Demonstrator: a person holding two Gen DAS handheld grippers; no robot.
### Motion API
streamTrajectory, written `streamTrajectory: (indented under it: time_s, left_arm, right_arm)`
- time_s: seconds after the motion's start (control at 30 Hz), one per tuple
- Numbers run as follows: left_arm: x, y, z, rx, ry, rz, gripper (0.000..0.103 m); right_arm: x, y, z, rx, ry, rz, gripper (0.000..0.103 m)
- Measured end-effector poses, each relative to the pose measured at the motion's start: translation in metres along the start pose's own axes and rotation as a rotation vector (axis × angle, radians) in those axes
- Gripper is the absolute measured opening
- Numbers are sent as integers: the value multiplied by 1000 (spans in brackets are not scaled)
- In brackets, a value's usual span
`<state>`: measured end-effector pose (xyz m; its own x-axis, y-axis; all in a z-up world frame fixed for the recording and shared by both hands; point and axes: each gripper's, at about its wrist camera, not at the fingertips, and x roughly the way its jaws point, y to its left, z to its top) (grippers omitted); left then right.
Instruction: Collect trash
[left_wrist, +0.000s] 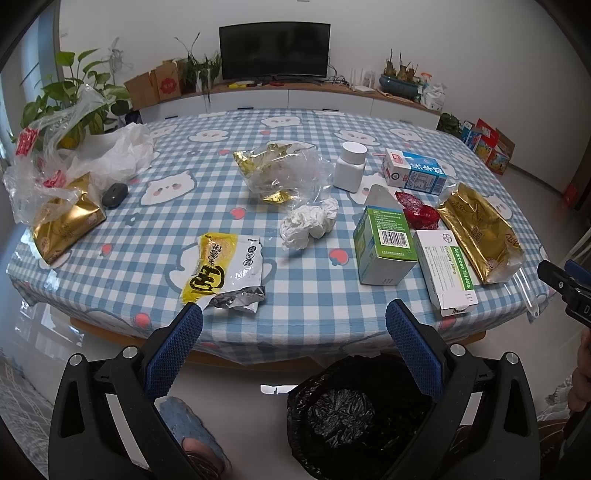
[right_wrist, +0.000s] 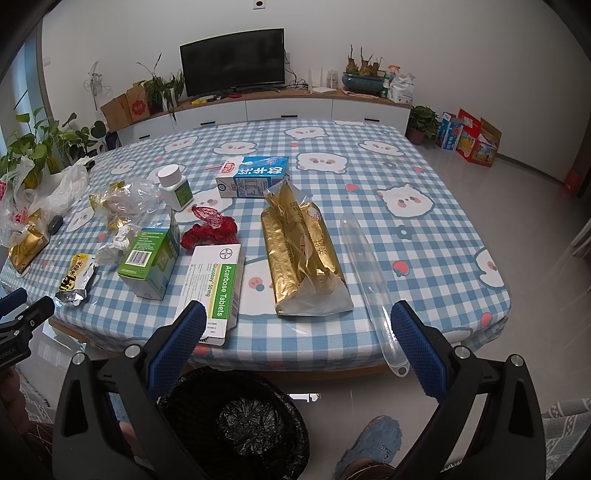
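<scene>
While the black-lined bin (left_wrist: 354, 417) on the floor below the near edge of the counter (left_wrist: 303, 295) looks empty as far as its dark liner shows, the collecting seems barely begun: all the litter in view lies on the checked cloth, and nothing is in either pair of tongs.

Both are spread wide and touch nothing. The left tongs (left_wrist: 295, 339) hang over the gap between counter edge and bin, blue pads well apart; the right tongs (right_wrist: 299, 339) hover likewise above the near edge, gaping just as wide.

Nearest the left tongs lies a yellow and white snack wrapper (left_wrist: 225, 271), torn at its near end. Nearest the right tongs sit the Acarbose tablet box (right_wrist: 216, 288), a long gold wrapper (right_wrist: 303, 258) and a clear plastic tube (right_wrist: 369, 273) that overhangs the counter edge. Just left of the tablet box stands a green box (right_wrist: 151, 258).

Further in are a crumpled white tissue (left_wrist: 308, 223), a red net wrapper (left_wrist: 417, 208) and a clear bag with gold trim (left_wrist: 280, 173). Beyond those stand a white pill bottle (left_wrist: 351, 166) and a blue milk carton (left_wrist: 413, 171).

Far left, a gold pouch (left_wrist: 66, 221) lies under loose plastic bags (left_wrist: 74, 155), with a small dark grey object (left_wrist: 114, 194) beside them.

By my reading, every piece is left to gather, and the snack wrapper or tablet box is the handiest start.
</scene>
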<state>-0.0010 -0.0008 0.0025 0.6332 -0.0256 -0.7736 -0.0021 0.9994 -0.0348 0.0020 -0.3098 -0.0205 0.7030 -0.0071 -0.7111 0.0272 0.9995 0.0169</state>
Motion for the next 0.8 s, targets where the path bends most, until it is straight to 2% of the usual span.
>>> streamTrajectory:
  time_s: [0.8]
  left_arm:
    - [0,-1,1,5,4,1,97]
  right_arm:
    - [-2,1,1,-1,-3,6,95]
